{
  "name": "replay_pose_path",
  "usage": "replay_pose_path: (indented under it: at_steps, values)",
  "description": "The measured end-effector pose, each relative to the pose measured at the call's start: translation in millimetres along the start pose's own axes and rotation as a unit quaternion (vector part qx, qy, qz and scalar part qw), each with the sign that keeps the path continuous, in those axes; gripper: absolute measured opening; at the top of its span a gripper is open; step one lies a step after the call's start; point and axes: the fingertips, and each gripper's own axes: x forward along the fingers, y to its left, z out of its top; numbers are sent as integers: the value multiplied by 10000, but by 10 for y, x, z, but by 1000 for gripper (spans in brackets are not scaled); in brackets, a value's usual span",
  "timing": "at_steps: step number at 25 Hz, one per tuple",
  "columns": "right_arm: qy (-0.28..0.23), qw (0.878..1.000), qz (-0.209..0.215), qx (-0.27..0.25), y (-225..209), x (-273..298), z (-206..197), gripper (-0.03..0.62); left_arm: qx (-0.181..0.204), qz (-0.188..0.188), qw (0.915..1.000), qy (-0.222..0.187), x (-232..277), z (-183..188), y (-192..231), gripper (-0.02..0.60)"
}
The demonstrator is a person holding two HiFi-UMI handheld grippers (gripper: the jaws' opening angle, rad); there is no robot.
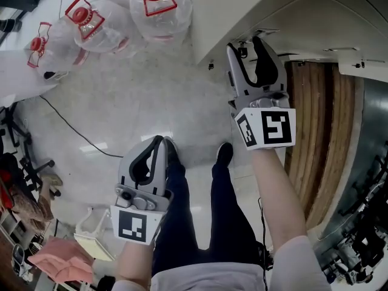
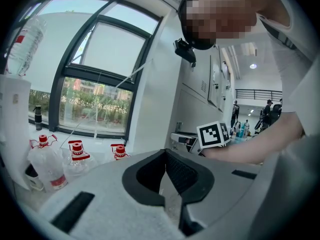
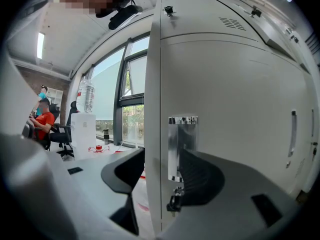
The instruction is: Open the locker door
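The left gripper (image 2: 165, 154) hangs low by the person's dark trousers (image 1: 200, 223). Its grey, matte jaws are clenched tip to tip around nothing, and their ribbed black pads frame a teardrop-shaped hole. Under it is pale speckled stone floor (image 1: 139, 96), glossy enough to catch the light, with a thin black cable (image 1: 73, 129) trailing across it.

The right gripper (image 3: 162, 156) is raised at the free edge of the locker door (image 3: 225, 99), a smooth off-white sheet-metal panel. The jaws straddle that edge and grasp it. One pad lies against the narrow edge side; the other sits on the door's face, against a tall polished chrome handle plate (image 3: 182, 144). Just below the plate hangs a small dark metal fitting (image 3: 174, 201), too small to make out. From the head view the same gripper (image 1: 247, 41) has its tips at the corner of the white cabinet, beside a strip of brown wood-grain panelling (image 1: 315, 132).

Higher on the door is a short row of vent slots (image 3: 230, 21). Farther off on the floor stand clear, rounded plastic water jugs (image 1: 97, 23) with red caps and red carry handles. A white box-shaped water dispenser (image 3: 82, 129) stands near a dark-framed window (image 2: 95, 109).
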Motion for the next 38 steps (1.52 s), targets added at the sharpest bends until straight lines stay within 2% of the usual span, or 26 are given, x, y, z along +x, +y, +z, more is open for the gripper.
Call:
replay_pose_path:
  at_steps: [11, 27, 32, 34, 36, 38]
  values:
    - [-78, 9999, -79, 38, 17, 94, 46, 209, -51, 22, 10000, 39, 19, -49, 65, 8]
    - [-29, 9999, -88, 60, 73, -159, 11, 202, -42, -42, 10000, 60, 16, -73, -5, 8]
    - [-28, 9999, -108, 83, 50, -334, -4, 182, -24, -80, 9999, 88, -22, -101, -106, 8]
    - [-4, 9998, -168, 82, 23, -395, -13, 162, -17, -102, 9999, 92, -28, -99, -149, 8]
    - [36, 9997, -248, 61, -12, -446, -24, 117, -10, -131, 9999, 84, -30, -96, -191, 8]
    - [74, 9996, -260, 53, -22, -482, -34, 110, 7, -162, 9998, 78, -30, -95, -230, 8]
